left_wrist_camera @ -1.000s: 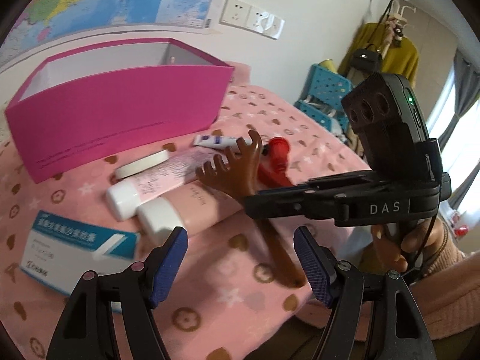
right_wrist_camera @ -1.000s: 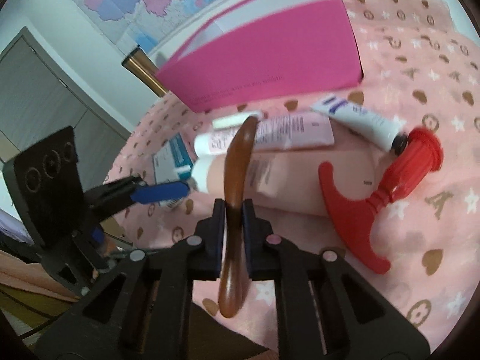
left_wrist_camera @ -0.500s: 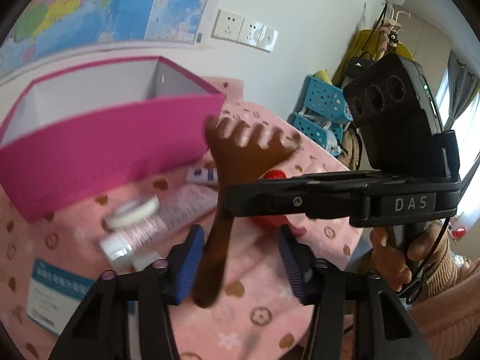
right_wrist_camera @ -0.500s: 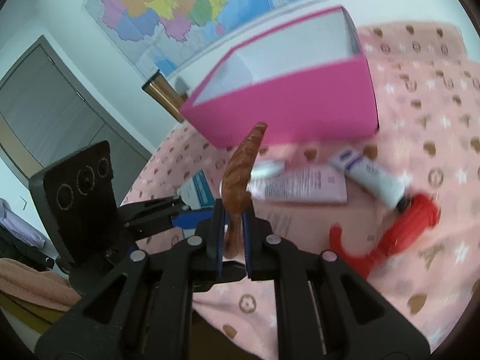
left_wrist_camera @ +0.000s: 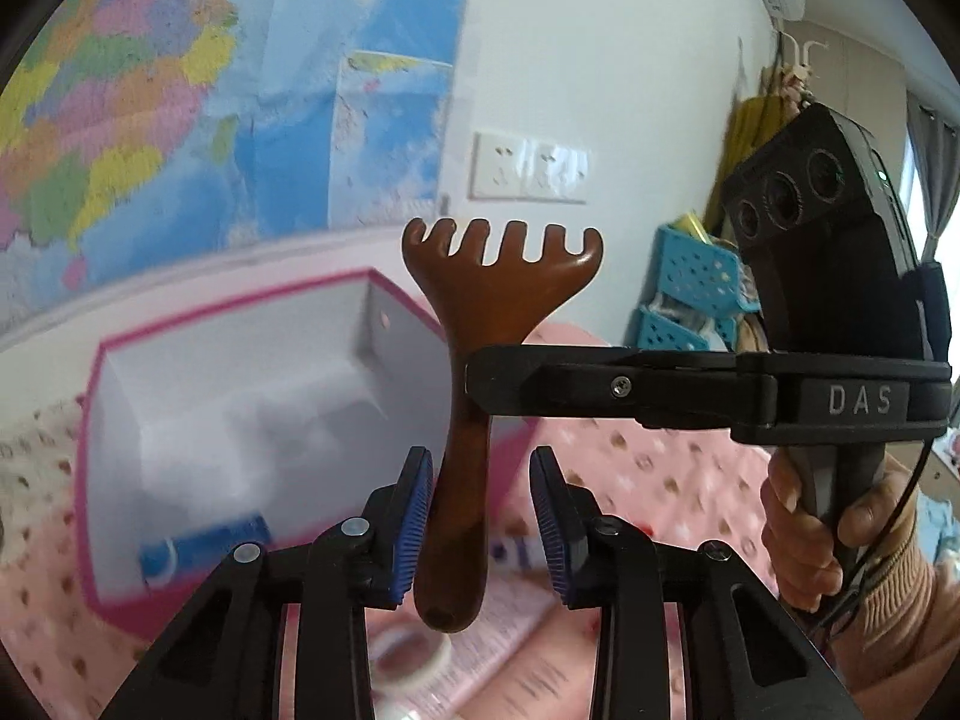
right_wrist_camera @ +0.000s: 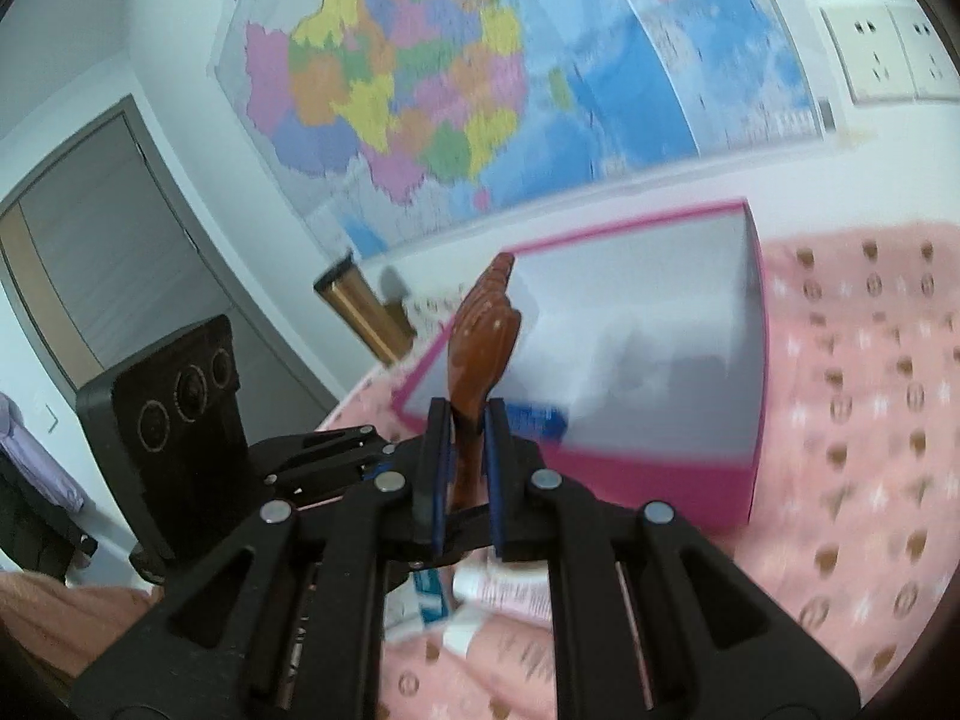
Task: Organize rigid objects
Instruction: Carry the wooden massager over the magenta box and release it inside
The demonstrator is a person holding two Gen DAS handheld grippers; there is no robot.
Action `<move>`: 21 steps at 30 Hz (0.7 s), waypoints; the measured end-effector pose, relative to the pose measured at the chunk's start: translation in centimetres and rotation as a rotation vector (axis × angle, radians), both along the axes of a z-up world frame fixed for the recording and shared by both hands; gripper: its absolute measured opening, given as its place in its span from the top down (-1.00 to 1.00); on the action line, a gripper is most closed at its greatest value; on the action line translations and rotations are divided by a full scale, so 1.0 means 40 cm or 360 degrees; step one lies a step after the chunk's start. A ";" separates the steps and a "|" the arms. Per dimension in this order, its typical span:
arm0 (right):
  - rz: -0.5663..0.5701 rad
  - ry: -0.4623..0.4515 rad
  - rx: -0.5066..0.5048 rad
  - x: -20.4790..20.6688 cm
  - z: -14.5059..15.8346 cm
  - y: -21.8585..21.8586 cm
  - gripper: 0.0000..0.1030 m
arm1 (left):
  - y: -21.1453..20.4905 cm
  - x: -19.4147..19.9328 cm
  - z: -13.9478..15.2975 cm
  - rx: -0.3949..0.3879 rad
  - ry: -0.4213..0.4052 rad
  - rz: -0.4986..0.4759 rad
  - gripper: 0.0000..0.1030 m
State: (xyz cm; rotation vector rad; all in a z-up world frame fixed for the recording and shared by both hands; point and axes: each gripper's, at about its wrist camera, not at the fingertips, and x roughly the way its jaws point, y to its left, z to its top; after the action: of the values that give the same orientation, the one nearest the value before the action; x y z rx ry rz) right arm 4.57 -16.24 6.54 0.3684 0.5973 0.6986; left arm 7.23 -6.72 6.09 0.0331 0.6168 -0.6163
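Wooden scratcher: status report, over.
Right gripper shut on wooden scratcher, held upright. Left gripper fingers just closing around its lower handle, gap at one pad. Pink box open behind it, nothing seen in the way.

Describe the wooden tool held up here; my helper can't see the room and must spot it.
Find the open pink box below the wall map. In front of it, the right gripper holds a scratcher upright by its handle. Its brown wood and five-pronged rake head set it apart from the pale tubes below.
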 end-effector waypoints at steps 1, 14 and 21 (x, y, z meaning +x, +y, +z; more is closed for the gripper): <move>-0.0007 -0.0014 0.0004 0.018 0.010 -0.002 0.76 | 0.006 0.021 0.011 0.0005 -0.0006 0.0015 0.34; -0.0051 0.0108 0.0059 0.246 -0.034 -0.011 0.76 | 0.002 0.220 -0.037 0.0137 0.0116 0.0169 0.34; -0.0118 0.0281 0.0011 0.303 -0.115 -0.024 0.71 | -0.029 0.265 -0.100 0.0209 0.0221 0.0179 0.34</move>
State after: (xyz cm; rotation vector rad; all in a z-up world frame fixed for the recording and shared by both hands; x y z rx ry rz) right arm 16.69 -17.20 1.95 0.4592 0.7449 0.6010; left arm 17.85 -7.88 2.08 0.0786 0.7876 -0.4710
